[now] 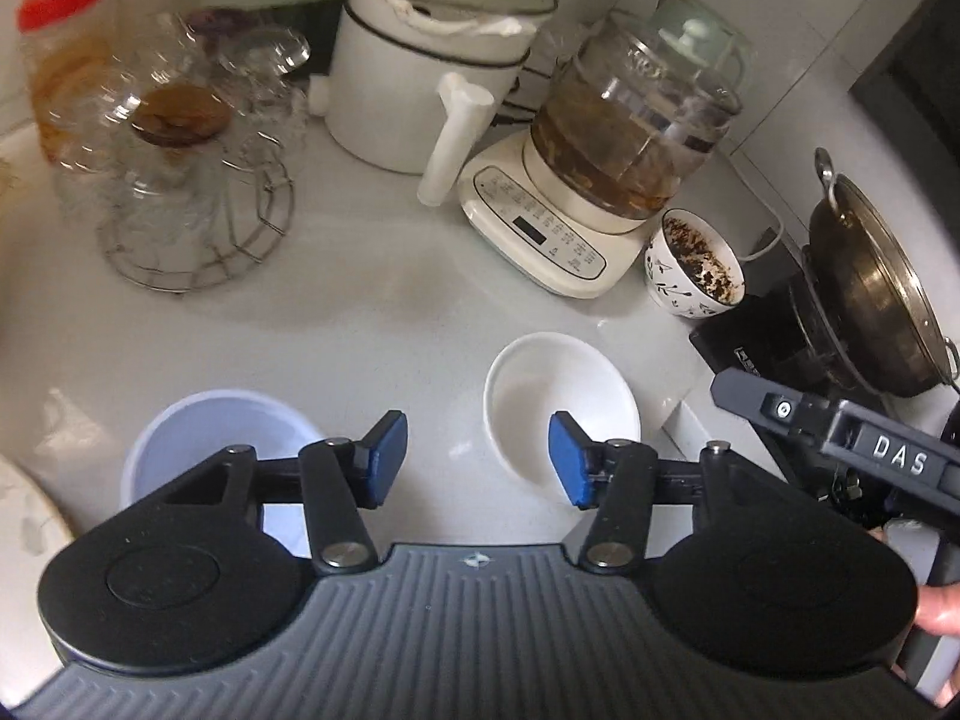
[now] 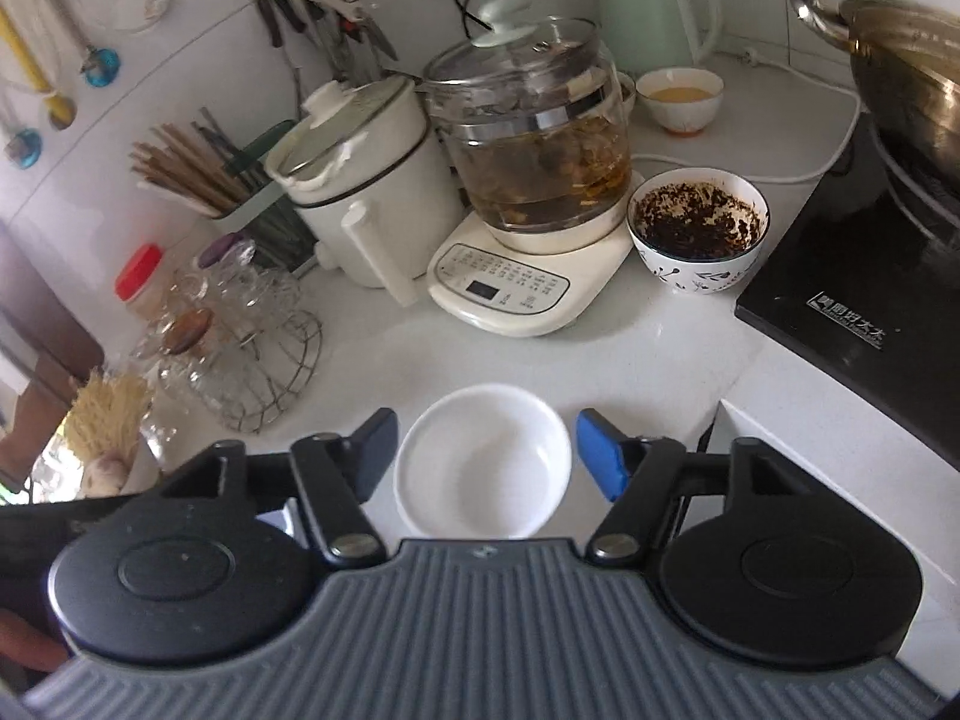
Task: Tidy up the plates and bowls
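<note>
The right hand-held gripper (image 2: 486, 459) hung with its fingers wide apart and empty, and the white bowl (image 2: 483, 462) sat upright on the tabletop (image 2: 630, 354) straight ahead of it, framed in the gap between the two pads without either pad touching its rim. Being round, the bowl offered no long axis to line up with; what seemed to matter was that it lay dead centre for this side.

The left hand-held gripper (image 1: 477, 459) was likewise spread open and held nothing. From its view the same white bowl (image 1: 561, 405) lay ahead and off to the right, partly behind the right pad (image 1: 570, 459), while a pale blue bowl (image 1: 210, 438) sat near on the left, partly under that finger. A plate edge (image 1: 24, 516) showed at the far left.

So the right side looked the better placed for the white bowl, the left for the blue one.

Farther back stood a dirty patterned bowl (image 2: 699, 228), beside the kettle base (image 2: 510, 294).
</note>
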Demonstrator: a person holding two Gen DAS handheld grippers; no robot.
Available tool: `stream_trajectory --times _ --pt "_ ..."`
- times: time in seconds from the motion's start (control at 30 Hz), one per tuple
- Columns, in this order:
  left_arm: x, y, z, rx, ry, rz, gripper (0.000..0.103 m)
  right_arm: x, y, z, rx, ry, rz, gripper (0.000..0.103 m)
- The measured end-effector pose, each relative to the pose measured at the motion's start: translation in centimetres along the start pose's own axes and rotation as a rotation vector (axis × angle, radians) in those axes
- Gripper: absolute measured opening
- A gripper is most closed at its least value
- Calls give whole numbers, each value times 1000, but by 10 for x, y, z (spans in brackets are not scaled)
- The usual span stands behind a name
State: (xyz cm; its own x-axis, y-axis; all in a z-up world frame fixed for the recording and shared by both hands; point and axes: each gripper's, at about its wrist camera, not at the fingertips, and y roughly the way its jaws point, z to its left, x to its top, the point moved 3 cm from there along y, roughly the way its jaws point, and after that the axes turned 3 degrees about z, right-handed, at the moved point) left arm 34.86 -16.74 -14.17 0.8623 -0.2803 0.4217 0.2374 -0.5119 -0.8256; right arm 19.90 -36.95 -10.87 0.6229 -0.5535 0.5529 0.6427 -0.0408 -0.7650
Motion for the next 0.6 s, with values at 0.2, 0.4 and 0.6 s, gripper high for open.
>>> stream_trajectory --times 0.2,0.4,0.6 --pt "16 38 -1 -12 -36 32 58 -4 42 -30 9 109 106 70" --pt "18 69 -3 -28 -30 89 58 -13 69 -44 20 177 169 64" --pt "18 94 -1 -20 -13 158 55 -18 81 -51 0 214 188 42"
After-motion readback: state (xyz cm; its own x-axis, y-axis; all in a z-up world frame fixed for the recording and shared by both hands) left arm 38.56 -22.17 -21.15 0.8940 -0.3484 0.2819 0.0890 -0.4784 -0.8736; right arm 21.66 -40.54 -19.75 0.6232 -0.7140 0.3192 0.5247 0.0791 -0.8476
